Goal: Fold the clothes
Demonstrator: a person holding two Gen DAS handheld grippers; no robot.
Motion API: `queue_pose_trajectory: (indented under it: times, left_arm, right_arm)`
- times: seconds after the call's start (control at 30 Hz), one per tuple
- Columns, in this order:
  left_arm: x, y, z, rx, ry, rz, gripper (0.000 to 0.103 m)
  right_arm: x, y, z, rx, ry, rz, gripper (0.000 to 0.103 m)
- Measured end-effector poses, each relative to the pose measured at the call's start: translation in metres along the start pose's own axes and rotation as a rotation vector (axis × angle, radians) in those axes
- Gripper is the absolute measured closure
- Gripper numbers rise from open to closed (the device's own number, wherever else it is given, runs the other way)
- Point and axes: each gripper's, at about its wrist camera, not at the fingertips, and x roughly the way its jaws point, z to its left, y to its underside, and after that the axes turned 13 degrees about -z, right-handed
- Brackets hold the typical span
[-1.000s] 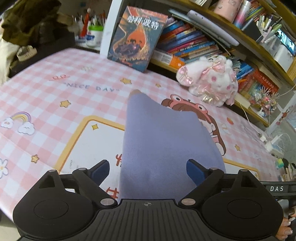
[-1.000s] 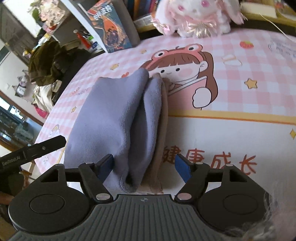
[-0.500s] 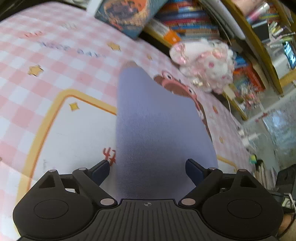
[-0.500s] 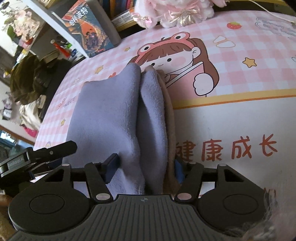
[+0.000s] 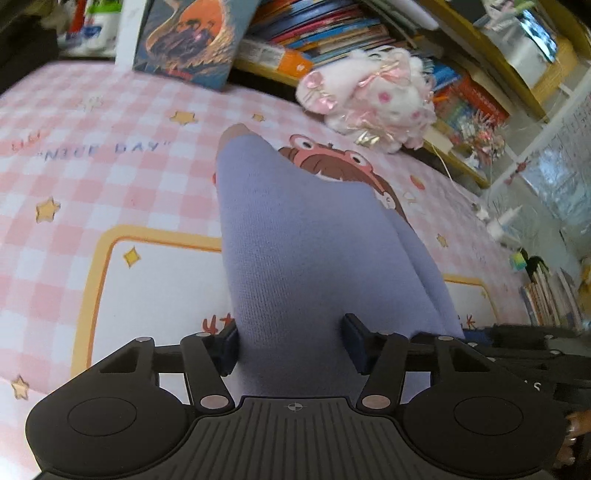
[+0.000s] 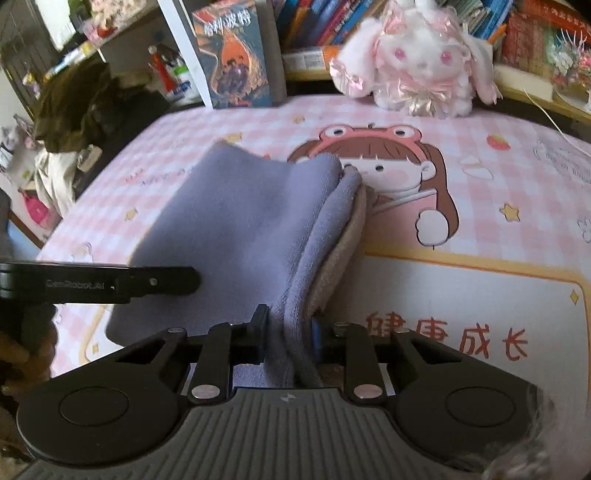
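Two grippers work one garment on a wide pink checked tablecloth [image 6: 498,177] printed with a cartoon girl, stars and a yellow-bordered white panel; behind it runs a crowded bookshelf [image 5: 332,33], with a large picture book [image 6: 236,59] propped upright at the far edge and a pink plush rabbit [image 6: 417,62] sitting beside it on the table; a dark heap of other clothing [image 6: 85,107] lies off the far left corner.

The lavender garment [image 6: 240,229] lies near the middle of the cloth, already folded into a long narrow stack running away from the cameras; its beige lining [image 6: 343,251] peeks out along the right edge, and its near end reaches into both sets of jaws.

The right gripper [image 6: 288,328] has just been closing, and its pads now pinch the bunched layers at the garment's near right corner; that is a real grip. The left gripper [image 5: 291,339] has also been narrowing; the near left corner sits between its pads, the left pad touching the fabric while the right pad appears to stand just clear, so it seems not yet clamped.

The step in hand looks like seizing the near end for a crosswise fold. The next move calls for the left jaws to finish closing on all layers; then both hands should lift together and carry the near edge toward the far end, keeping the corners level so the stack does not slide apart or the lining spill out.
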Motion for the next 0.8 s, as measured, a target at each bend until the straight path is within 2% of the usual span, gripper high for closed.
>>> queue_pose_trajectory:
  times: [0.03, 0.1, 0.27, 0.37, 0.47, 0.6, 0.7, 0.73, 0.8]
  left_arm:
    - [0.001, 0.001, 0.005, -0.027, 0.005, 0.006, 0.042]
    - [0.003, 0.001, 0.015, -0.08, 0.02, 0.013, 0.04]
    - [0.009, 0.004, 0.028, -0.182, 0.059, 0.031, 0.037]
    - [0.011, 0.005, 0.031, -0.214, 0.07, 0.027, 0.039]
    - [0.013, 0.004, 0.028, -0.206, 0.06, 0.029, 0.042]
    - [0.006, 0.001, 0.008, -0.089, 0.025, 0.012, 0.051]
    - [0.001, -0.002, -0.013, 0.03, 0.018, -0.013, 0.052]
    - [0.001, -0.003, -0.016, 0.044, 0.021, -0.012, 0.052]
    - [0.007, -0.003, -0.01, 0.008, 0.026, 0.012, 0.051]
  right_arm:
    - [0.003, 0.0, -0.005, 0.03, 0.004, 0.013, 0.076]
    - [0.007, 0.0, -0.017, 0.094, 0.018, 0.034, 0.055]
    - [0.018, 0.003, -0.046, 0.303, -0.021, 0.087, 0.046]
    - [0.023, 0.003, -0.051, 0.353, -0.051, 0.102, 0.043]
    - [0.026, 0.001, -0.049, 0.343, -0.073, 0.107, 0.049]
    - [0.023, -0.003, -0.042, 0.278, -0.093, 0.093, 0.069]
    - [0.013, -0.008, -0.026, 0.134, -0.066, 0.04, 0.075]
    - [0.01, -0.009, -0.021, 0.088, -0.057, 0.025, 0.075]
    - [0.009, -0.01, -0.019, 0.051, -0.045, 0.021, 0.075]
